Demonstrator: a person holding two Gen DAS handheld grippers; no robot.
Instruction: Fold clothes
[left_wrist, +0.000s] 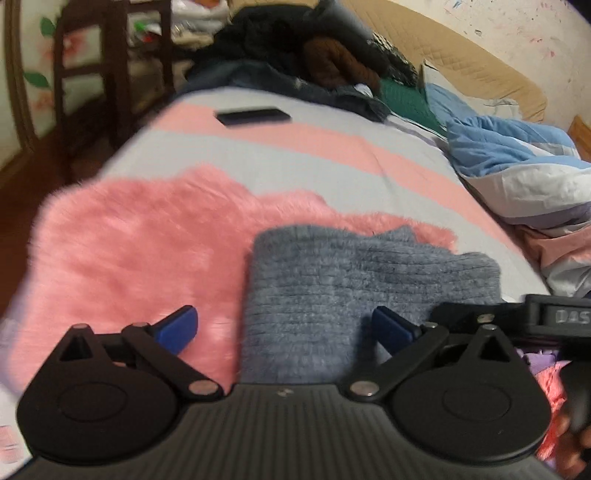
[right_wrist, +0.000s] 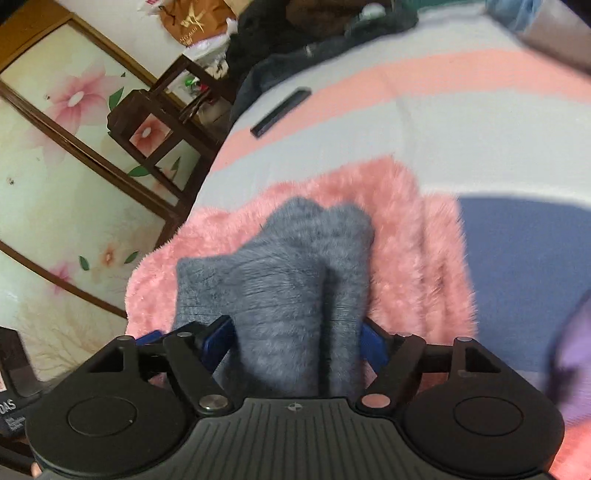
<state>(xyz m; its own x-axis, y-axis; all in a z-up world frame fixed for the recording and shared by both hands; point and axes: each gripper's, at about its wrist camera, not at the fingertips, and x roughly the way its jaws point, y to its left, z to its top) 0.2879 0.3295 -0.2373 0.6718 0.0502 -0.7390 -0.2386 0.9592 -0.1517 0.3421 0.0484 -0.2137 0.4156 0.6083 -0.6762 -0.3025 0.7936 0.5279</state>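
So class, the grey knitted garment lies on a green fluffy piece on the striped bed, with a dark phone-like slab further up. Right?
Not quite: the fluffy piece under the grey knitted garment is pink, not green, as the left wrist view shows. The striped bed and dark slab are right.

White letters "DAS" stand on the black body of the other claw (left_wrist: 561, 317), at the picture's right edge.

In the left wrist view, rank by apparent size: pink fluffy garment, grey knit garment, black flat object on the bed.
1. pink fluffy garment
2. grey knit garment, partly hidden by the tool
3. black flat object, farther away, so true size unsure
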